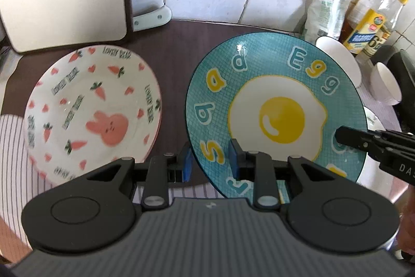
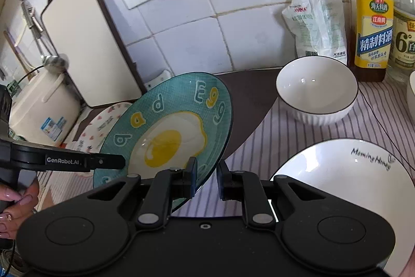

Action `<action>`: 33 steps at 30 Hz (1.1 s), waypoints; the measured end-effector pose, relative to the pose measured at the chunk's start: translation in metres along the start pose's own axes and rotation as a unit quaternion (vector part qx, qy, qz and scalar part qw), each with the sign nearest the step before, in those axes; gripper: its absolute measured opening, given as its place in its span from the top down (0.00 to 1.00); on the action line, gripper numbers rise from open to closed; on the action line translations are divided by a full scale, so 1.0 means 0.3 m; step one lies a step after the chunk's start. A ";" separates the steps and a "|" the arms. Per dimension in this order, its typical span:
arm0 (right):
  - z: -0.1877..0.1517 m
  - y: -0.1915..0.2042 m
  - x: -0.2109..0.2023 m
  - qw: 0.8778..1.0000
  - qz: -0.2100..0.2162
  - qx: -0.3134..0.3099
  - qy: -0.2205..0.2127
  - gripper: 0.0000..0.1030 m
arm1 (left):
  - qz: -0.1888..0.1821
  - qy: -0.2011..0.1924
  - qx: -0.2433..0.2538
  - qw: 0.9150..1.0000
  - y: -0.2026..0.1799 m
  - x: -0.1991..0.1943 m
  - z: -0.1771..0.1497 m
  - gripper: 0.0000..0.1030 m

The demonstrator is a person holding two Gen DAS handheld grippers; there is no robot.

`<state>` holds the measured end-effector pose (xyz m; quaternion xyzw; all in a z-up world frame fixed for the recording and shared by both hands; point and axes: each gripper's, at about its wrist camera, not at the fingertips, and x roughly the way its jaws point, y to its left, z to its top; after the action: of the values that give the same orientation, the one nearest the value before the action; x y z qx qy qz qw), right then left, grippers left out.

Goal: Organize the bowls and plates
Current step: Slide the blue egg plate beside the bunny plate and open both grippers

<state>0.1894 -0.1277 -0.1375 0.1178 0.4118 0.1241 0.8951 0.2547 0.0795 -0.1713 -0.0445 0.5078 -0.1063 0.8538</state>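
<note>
Left tool [image 1: 210, 160] and right tool [image 2: 206, 179] both part-open astride teal egg plate [image 1: 272, 105] rim, "Morning Honey" plate [image 2: 345, 188] only in right view

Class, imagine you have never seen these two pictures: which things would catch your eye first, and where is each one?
The teal plate with a fried-egg picture stands out most: it is tilted up off the counter, with the left gripper and the right gripper each straddling its rim. To its left lies a white plate with a pink rabbit and carrots. Right of the teal plate sit a white ribbed bowl and a white plate with handwriting.
</note>
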 end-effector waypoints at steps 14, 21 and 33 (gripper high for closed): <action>0.077 -0.134 0.212 0.999 0.006 0.021 0.047 0.81 | 0.051 0.048 0.004 0.998 -0.036 0.179 0.117 0.74; 0.079 -0.150 0.247 0.998 -0.001 0.021 0.063 0.79 | 0.061 0.069 -0.008 0.996 -0.043 0.209 0.111 0.75; 0.145 -0.092 0.124 0.995 -0.049 0.013 0.087 0.50 | 0.063 0.100 -0.030 0.993 -0.053 0.082 0.081 0.71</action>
<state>0.2496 -0.1466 -0.1450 0.0982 0.4947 0.0840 0.8594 0.2852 0.0577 -0.1779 -0.0271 0.5954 -0.0409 0.8019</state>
